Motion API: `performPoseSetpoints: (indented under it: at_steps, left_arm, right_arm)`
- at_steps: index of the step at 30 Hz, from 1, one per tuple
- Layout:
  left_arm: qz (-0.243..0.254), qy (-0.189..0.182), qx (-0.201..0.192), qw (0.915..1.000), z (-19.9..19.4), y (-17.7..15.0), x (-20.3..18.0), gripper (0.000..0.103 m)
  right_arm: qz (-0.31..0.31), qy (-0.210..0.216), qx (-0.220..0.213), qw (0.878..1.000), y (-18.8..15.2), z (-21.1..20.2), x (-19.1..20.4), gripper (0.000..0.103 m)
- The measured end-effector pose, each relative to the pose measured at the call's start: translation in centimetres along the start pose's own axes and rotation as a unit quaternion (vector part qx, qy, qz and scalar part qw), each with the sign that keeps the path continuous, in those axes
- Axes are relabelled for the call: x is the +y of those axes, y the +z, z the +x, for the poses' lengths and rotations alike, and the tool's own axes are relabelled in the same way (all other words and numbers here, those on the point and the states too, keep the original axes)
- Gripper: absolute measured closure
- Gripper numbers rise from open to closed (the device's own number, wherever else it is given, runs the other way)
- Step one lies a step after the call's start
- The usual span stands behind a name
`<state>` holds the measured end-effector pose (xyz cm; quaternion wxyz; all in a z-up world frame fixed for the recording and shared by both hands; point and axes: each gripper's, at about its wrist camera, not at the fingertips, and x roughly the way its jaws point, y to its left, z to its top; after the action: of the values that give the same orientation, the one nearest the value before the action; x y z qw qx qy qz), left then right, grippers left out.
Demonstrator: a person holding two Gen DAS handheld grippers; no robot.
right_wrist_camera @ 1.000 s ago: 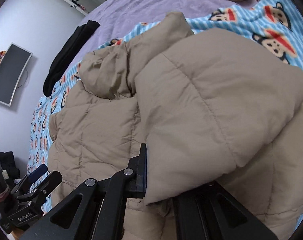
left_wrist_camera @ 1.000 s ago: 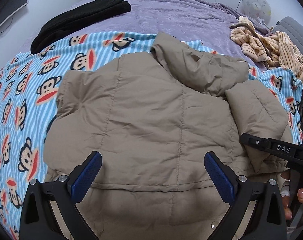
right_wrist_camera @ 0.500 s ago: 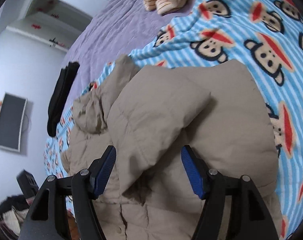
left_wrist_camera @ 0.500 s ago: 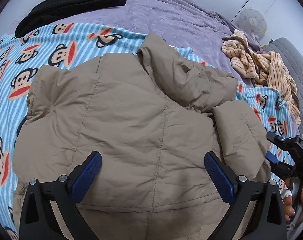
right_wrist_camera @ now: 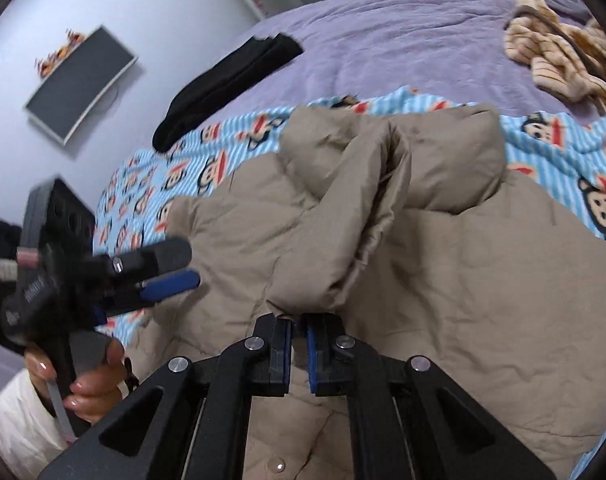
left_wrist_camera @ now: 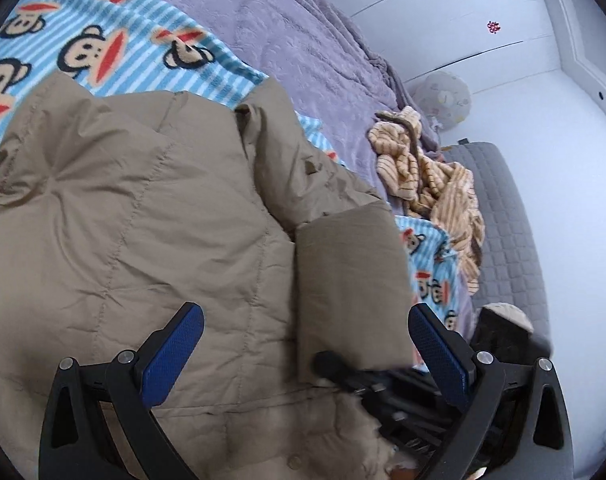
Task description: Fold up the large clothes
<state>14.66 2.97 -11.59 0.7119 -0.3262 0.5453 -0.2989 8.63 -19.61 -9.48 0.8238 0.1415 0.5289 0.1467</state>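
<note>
1. The tan puffer jacket [left_wrist_camera: 135, 216] lies spread on the monkey-print blanket [left_wrist_camera: 103, 40] that covers the bed [right_wrist_camera: 403, 40]. Its hood [right_wrist_camera: 403, 168] is bunched at the far end and its snap-button hem is nearest me.

2. My right gripper [right_wrist_camera: 299, 354] has just been closing. Its jaws now stand almost together, pinching a fold of the jacket's right sleeve [left_wrist_camera: 347, 280] at the cuff end. In the left wrist view that sleeve stands up off the jacket as a flat panel.

3. My left gripper [left_wrist_camera: 303, 360] is wide open over the near part of the jacket with nothing in it. The right wrist view shows it off the jacket's left edge, apart from the cloth.

4. Done so far, as I judge it: the jacket is laid out fairly flat. The right sleeve is gripped and raised, ready to go across the body.

5. Left to do: lay this sleeve over the middle and bring in the left sleeve, which I cannot clearly make out. Then tuck the hood down and fold the body up from the hem. I would call it an early stage.

6. A black garment [right_wrist_camera: 227, 88] and a striped one [right_wrist_camera: 563, 56] lie further up the bed, untouched.
</note>
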Motion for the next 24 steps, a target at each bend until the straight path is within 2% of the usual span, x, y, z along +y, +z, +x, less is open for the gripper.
performPoseSetpoints:
  at_steps: [2,4,5,6,8,11,13,14,15,17,19,20,22,24]
  left_arm:
    - [-0.005,-0.033,0.009,0.9994,0.3,0.0,-0.2,0.001]
    - [-0.005,-0.045,0.012,0.9989,0.6,-0.1,-0.5,0.001]
    - [-0.003,-0.04,0.013,0.9991,0.7,-0.1,-0.6,0.001]
    - [0.002,-0.029,0.014,0.9995,0.9,-0.1,-0.7,0.001]
    - [0.011,-0.003,0.021,0.9997,1.6,-0.1,-0.6,0.001]
    - [0.022,0.06,0.04,0.9972,3.4,0.0,0.1,0.001]
    - [0.025,0.081,0.052,0.9951,4.4,0.0,0.4,0.005]
    - [0.024,0.083,0.06,0.9944,5.0,-0.2,0.5,0.024]
    - [0.02,0.082,0.075,0.9936,5.8,-0.3,0.4,0.054]
    - [0.019,0.091,0.095,0.9912,7.2,-0.6,0.1,0.092]
    - [0.047,0.109,0.075,0.9901,7.3,-1.0,-1.6,0.092]
    - [0.058,0.106,0.065,0.9905,7.1,-1.1,-2.5,0.092]
    - [0.073,0.091,0.043,0.9923,5.9,-1.3,-4.3,0.092]
    - [0.096,0.099,0.024,0.9901,4.7,-1.3,-5.5,0.092]
  right_arm:
    - [-0.024,-0.005,0.041,0.999,-1.3,2.3,1.4,0.093]
    - [-0.043,-0.016,0.073,0.996,-2.2,3.9,2.2,0.09]
    - [-0.048,-0.017,0.083,0.995,-2.6,4.3,2.2,0.078]
    - [-0.05,-0.015,0.087,0.995,-2.8,4.3,2.3,0.059]
    - [-0.046,-0.008,0.082,0.996,-3.4,3.2,2.0,0.039]
    - [-0.022,-0.029,0.056,0.998,-4.7,-0.4,-0.3,0.039]
    - [0.017,-0.048,0.045,0.998,-6.0,-2.7,-3.4,0.039]
    - [0.04,-0.055,0.045,0.997,-6.8,-3.7,-5.0,0.043]
    - [0.063,-0.062,0.045,0.995,-7.7,-4.7,-6.7,0.06]
    - [0.105,-0.083,0.056,0.989,-9.8,-5.9,-9.9,0.078]
    - [0.142,-0.103,0.061,0.983,-11.4,-6.7,-12.4,0.083]
    - [0.152,-0.107,0.057,0.981,-11.5,-6.9,-13.2,0.09]
    - [0.161,-0.12,0.037,0.979,-11.0,-7.2,-14.2,0.091]
    - [0.148,-0.142,0.018,0.978,-9.5,-7.0,-14.6,0.091]
